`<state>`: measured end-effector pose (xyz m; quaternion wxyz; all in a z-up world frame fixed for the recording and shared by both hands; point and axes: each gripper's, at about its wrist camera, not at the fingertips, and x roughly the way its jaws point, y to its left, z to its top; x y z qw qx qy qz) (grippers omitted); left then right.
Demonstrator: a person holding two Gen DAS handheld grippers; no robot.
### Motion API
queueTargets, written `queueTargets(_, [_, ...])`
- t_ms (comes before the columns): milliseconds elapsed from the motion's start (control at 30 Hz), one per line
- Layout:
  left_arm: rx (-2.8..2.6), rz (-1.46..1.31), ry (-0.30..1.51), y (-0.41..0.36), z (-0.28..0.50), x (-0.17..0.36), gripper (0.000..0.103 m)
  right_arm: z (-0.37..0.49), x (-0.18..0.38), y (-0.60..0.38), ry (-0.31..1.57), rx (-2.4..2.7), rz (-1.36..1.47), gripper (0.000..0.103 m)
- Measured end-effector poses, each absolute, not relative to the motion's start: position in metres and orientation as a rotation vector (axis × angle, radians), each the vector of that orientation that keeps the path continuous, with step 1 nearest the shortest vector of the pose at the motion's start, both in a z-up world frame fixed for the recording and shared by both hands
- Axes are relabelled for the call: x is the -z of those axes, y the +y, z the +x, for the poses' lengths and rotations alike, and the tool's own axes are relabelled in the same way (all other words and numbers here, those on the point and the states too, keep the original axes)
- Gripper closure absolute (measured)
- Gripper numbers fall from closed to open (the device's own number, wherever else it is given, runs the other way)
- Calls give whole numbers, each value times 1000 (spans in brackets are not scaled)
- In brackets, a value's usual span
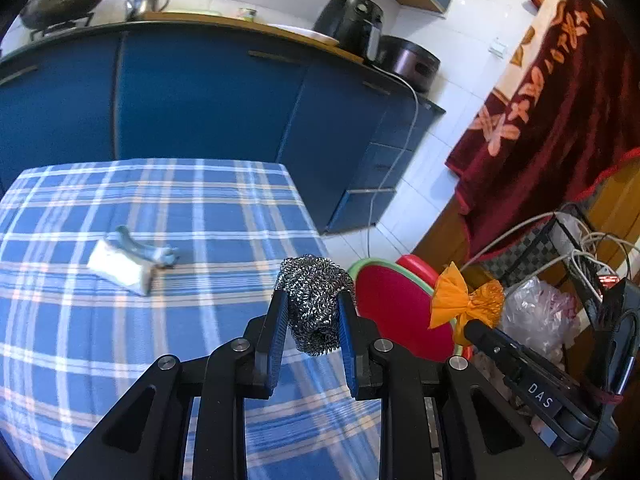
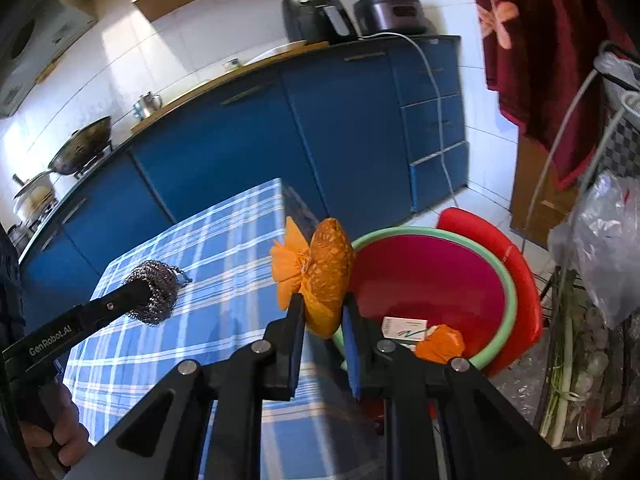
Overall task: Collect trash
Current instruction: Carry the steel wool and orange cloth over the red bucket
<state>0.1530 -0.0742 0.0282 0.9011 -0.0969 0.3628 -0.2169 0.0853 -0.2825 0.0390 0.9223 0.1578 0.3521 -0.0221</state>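
My left gripper (image 1: 314,304) is shut on a steel wool scrubber (image 1: 316,300), held above the right edge of the blue plaid table (image 1: 160,320). My right gripper (image 2: 322,304) is shut on an orange tied bag (image 2: 324,276), which hangs at the table's corner beside a red basin with a green rim (image 2: 432,276). That basin (image 1: 396,312) holds a small white box (image 2: 404,328) and another orange bag (image 2: 440,344). In the left wrist view the orange bag (image 1: 464,300) and right gripper appear at the right. A white packet with a crumpled grey-blue item (image 1: 128,258) lies on the table.
Blue kitchen cabinets (image 1: 200,92) stand behind the table, with a wok (image 1: 64,0), a kettle, an air fryer (image 1: 352,20) and a cooker on the counter. A red towel (image 1: 552,112) hangs at the right. A wire rack (image 2: 592,280) with clear plastic bags and cables stands right of the basin.
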Motion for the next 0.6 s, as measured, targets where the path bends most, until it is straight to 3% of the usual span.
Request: queueTargets(600, [570,-90,822,-165,179,-8,78,88,-7,-344,755,189,366,82])
